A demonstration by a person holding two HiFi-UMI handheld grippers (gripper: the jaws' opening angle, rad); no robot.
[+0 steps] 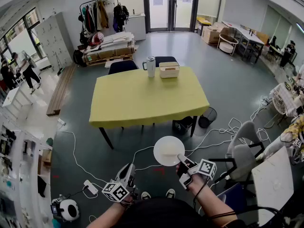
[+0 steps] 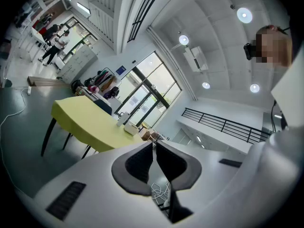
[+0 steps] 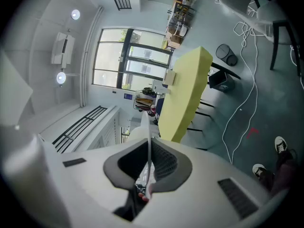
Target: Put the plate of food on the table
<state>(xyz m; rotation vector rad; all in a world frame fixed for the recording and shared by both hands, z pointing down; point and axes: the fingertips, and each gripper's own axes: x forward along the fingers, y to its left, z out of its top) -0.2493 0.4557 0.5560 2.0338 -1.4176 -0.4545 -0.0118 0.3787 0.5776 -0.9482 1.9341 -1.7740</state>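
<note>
The right gripper [image 1: 183, 159] had its fingers pinched narrow on the near rim of the white plate [image 1: 169, 150]. It held the plate out level in front of the person, probably so that nothing would slide off. The food on it was too pale to make out. In the right gripper view the plate [image 3: 148, 144] showed edge-on, as a thin line between the pads, so the grip was on the rim alone. The plate was well apart from the yellow surface [image 1: 142, 99], over the floor, so the carry was unfinished. The near half of the surface lay bare, a flask [image 1: 151, 66] and a box [image 1: 169, 70] standing at its far edge. The left gripper [image 1: 128, 169] hung low with fingers [image 2: 140, 163] together on nothing, likely spare for this job.
</note>
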